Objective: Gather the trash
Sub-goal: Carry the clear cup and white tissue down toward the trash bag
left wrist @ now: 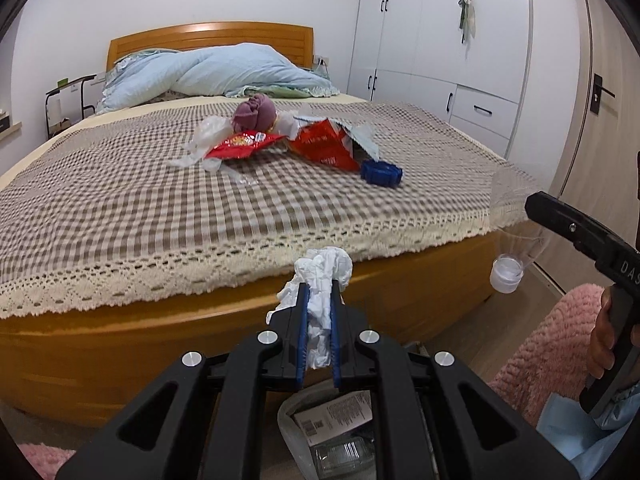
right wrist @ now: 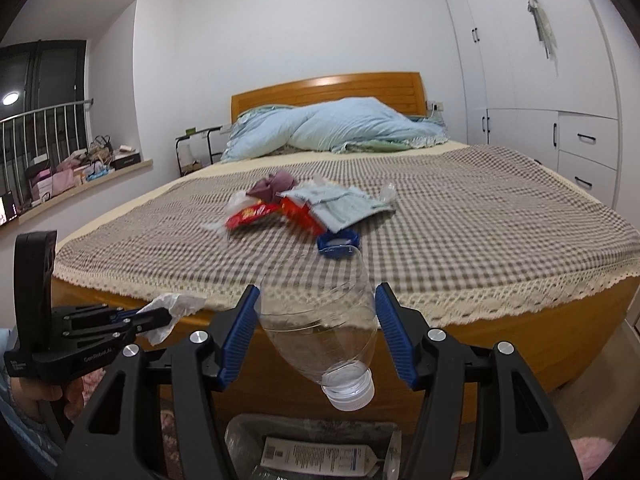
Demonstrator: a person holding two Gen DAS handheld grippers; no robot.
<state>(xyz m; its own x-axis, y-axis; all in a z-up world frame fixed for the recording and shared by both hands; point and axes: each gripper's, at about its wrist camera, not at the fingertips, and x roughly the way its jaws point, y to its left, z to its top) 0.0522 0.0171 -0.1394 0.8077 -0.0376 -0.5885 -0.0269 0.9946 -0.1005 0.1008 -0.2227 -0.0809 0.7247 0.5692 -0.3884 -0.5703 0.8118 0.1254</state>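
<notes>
We had both grippers loaded and poised over the bin (right wrist: 312, 436) at the foot of the bed (left wrist: 120, 216). The left gripper (left wrist: 320, 292) was clamped tight on a crumpled tissue (left wrist: 324, 268), which bulged out past the fingertips. The right gripper (right wrist: 316, 308) stood about half spread, with a clear bottle (right wrist: 320, 320) between its blue pads (right wrist: 240, 336), cap (right wrist: 350, 394) hanging downward and toward the bin. The pads looked to sit against the bottle's sides, so we judged it held, though the blur left that a little unsure.

To do the drop well, we judged each load should be brought squarely over the bin's mouth before letting go. Only part of the lined opening showed under the grippers, with a printed carton (right wrist: 320, 456) already lying inside. The tissue was light and might cling to a pad, so a full release and a small shake seemed wise. The bottle was smooth and slanted; letting it go low, cap first, should keep it from bouncing off the rim.

More trash waited on the bed: red wrappers (left wrist: 240, 146), clear film (left wrist: 208, 132), a blue lid (left wrist: 382, 172). The rolled purple cloth (left wrist: 256, 112) beside them may not be trash.
</notes>
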